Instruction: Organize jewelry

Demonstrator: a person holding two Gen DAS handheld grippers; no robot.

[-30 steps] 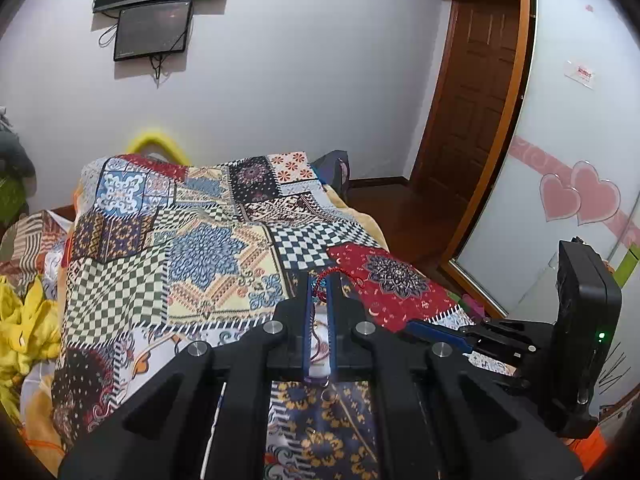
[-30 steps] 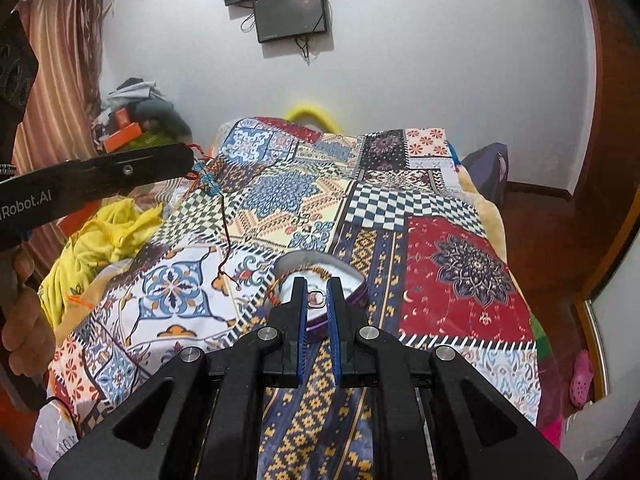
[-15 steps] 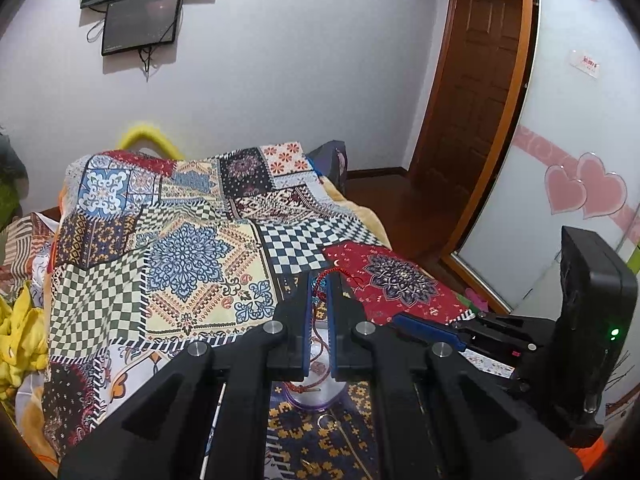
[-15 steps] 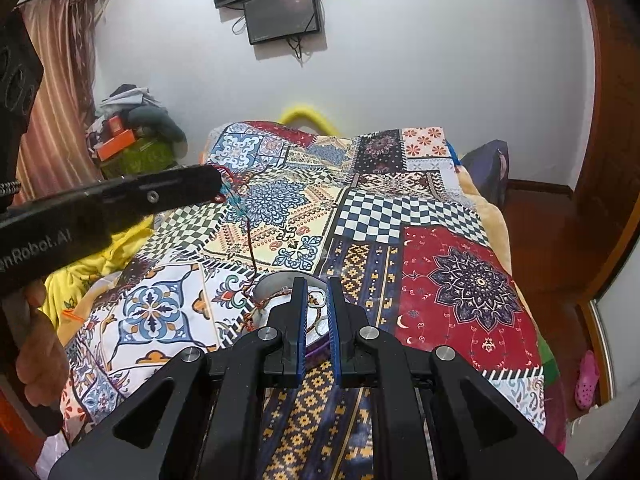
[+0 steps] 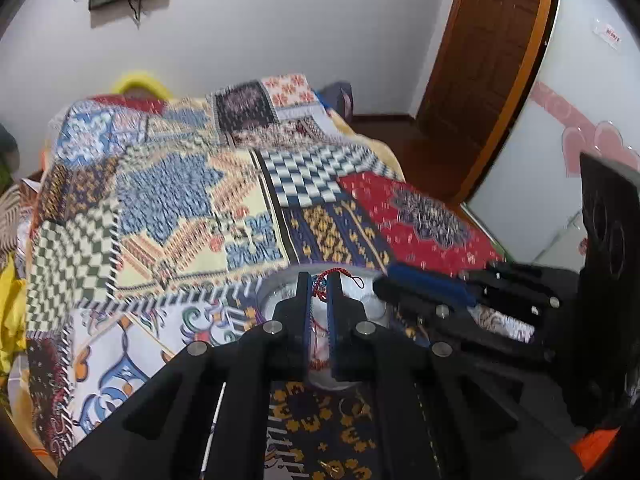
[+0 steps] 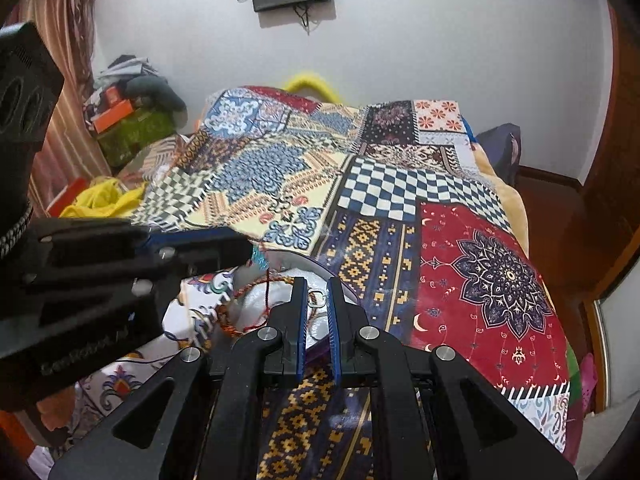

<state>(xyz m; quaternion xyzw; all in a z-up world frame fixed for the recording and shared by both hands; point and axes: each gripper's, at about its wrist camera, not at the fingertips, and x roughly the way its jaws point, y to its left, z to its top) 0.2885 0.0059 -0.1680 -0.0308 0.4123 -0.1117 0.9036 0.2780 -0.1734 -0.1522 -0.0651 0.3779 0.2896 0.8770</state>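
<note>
A red cord bracelet [image 5: 325, 285] is pinched between the closed jaws of the left gripper [image 5: 319, 280], and its loose length is seen in the right wrist view hanging as a thin red strand down into a shallow clear bowl [image 6: 280, 264] that rests on the patchwork bedspread [image 6: 480, 272]. The bowl lies directly below and just ahead of the left fingertips, so the coming move is judged to turn on a short straight descent along the hanging cord, whose long axis runs close to vertical. The left gripper is plainly the nearer tool; it reaches in from the left side of the right wrist view, with its tip over the bowl's far rim.

The right gripper [image 6: 318, 300] is clenched as well, and a small metal ring [image 6: 316, 298] sits between its fingertips (whether it is actually clamped or merely seen through the gap cannot be told with certainty). A braided orange bracelet [image 6: 240, 312] already lies in the bowl, touching the red strand. The left wrist view is smeared, so fine detail there is unreliable.
</note>
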